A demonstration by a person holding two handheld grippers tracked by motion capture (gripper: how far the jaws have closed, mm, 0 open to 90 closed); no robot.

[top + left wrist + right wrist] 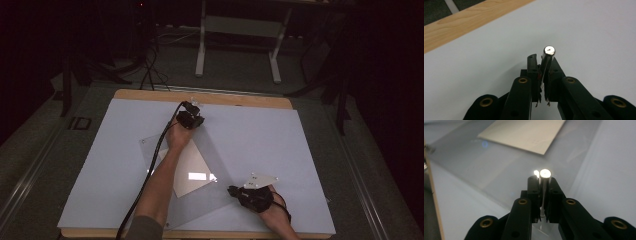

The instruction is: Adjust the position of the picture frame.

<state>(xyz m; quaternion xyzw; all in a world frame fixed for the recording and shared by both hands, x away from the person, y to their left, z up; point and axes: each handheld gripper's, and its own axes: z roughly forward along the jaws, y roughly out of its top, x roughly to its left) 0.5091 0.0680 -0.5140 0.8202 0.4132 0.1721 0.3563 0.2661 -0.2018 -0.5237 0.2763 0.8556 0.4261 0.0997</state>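
Evidently each gripper pinches a small metal pin.
Seen close, the left gripper (pixel 543 65) clamps a shiny pin (pixel 548 56) over the white board (pixel 586 37), near its wooden edge (pixel 461 22); the right gripper (pixel 542 185) clamps another pin (pixel 545 177) over the clear sheet (pixel 499 170). From above, open board lies right of that sheet.

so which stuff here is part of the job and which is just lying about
In the job:
- left tool, shut on a metal pin
- right tool, shut on a second metal pin
- clear sheet
- white paper at the sheet

Lying about:
- white frame on the floor
- floor cables
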